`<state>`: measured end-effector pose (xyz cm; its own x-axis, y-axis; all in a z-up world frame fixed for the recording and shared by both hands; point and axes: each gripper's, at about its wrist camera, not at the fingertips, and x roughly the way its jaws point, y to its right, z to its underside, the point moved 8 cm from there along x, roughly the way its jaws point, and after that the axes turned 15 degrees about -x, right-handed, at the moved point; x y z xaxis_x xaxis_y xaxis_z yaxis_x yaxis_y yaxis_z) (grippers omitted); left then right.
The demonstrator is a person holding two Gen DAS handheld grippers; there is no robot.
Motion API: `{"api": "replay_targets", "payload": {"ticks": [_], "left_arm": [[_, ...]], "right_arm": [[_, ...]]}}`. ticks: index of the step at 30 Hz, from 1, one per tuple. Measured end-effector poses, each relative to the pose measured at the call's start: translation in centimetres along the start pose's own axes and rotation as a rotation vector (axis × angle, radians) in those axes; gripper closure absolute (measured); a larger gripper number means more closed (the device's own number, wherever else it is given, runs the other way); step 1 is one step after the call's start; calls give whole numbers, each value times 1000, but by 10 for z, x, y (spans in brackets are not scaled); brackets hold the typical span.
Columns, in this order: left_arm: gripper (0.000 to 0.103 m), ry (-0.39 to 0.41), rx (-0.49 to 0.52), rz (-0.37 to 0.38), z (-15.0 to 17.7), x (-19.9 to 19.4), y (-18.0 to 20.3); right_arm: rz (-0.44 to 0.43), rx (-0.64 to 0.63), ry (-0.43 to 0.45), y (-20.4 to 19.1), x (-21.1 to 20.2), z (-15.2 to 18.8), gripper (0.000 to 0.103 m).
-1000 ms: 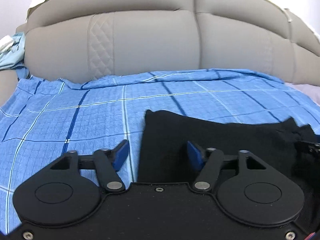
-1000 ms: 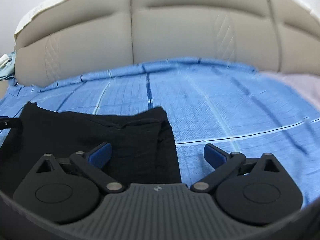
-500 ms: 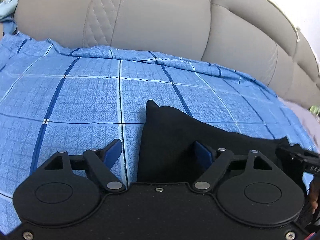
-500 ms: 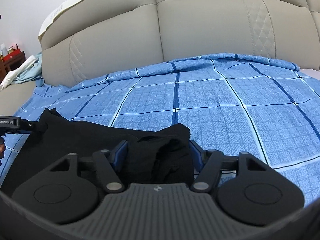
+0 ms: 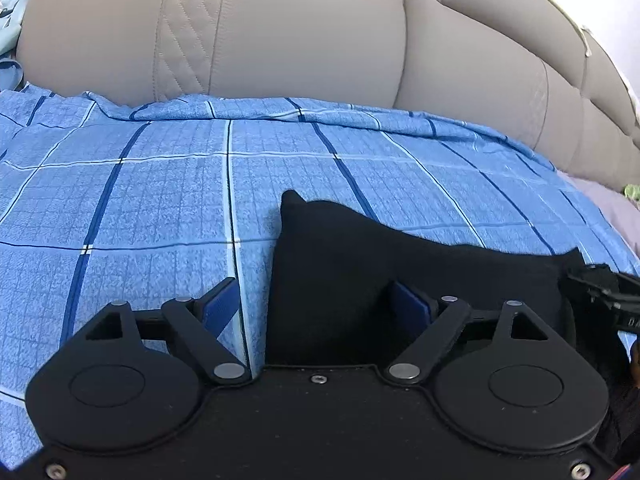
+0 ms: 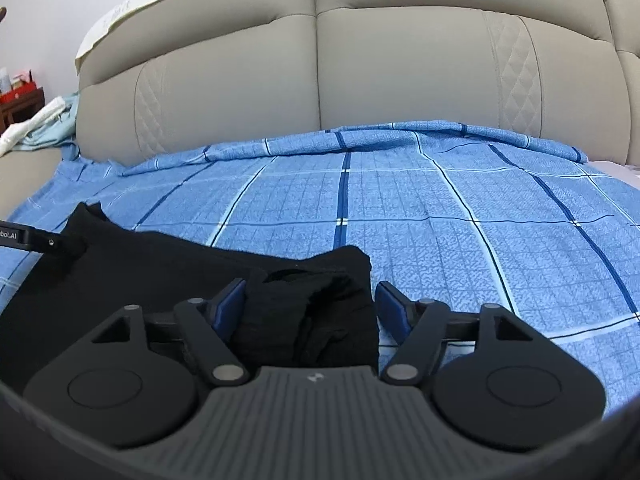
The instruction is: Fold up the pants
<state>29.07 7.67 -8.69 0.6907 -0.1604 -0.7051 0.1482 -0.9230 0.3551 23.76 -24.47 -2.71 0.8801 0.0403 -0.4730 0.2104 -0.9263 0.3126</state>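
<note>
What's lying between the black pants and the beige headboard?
Only bare blue checked sheet between the pants and headboard; both wrist views show it.

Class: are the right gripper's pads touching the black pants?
Cannot tell. In the right wrist view the right gripper, jaws opening, straddles the bunched black pants; no clear gap or contact.

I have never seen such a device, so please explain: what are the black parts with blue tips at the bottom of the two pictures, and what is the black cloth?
Each picture comes from a camera on a hand-held gripper, looking along its two blue-tipped fingers. One shows the left gripper, the other the right gripper. A person carries them; there is no robot arm. The black pants lie on a blue checked sheet before a beige headboard. Both grippers' jaws are opening, with an edge of the pants between them; neither grips it.
</note>
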Motion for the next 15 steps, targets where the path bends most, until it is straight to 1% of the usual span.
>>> {"api": "replay_targets", "payload": {"ticks": [1, 2, 3, 5, 7, 8, 11, 13, 15], "left_arm": [[17, -7, 12, 6, 4, -1, 2], [16, -15, 36, 19, 9, -3, 6], [15, -24, 77, 35, 15, -4, 11], [13, -26, 134, 48, 22, -5, 18], [10, -26, 154, 60, 23, -4, 19], [10, -30, 141, 76, 21, -4, 18], [10, -51, 29, 145, 9, -5, 9], [11, -65, -43, 179, -1, -3, 3], [11, -74, -66, 187, -7, 1, 2]], "right_arm": [[-7, 9, -4, 1, -1, 1, 25], [-18, 20, -8, 2, -1, 1, 25], [-35, 34, -10, 2, -2, 2, 31], [-72, 28, -9, -2, -1, 1, 31], [-91, 24, -5, -3, 1, 1, 31], [-108, 46, 0, 0, 1, 0, 31], [-164, 131, 20, 9, 2, -1, 31], [-183, 145, 23, 10, 5, -3, 31], [-193, 137, 21, 8, 9, -5, 31]]}}
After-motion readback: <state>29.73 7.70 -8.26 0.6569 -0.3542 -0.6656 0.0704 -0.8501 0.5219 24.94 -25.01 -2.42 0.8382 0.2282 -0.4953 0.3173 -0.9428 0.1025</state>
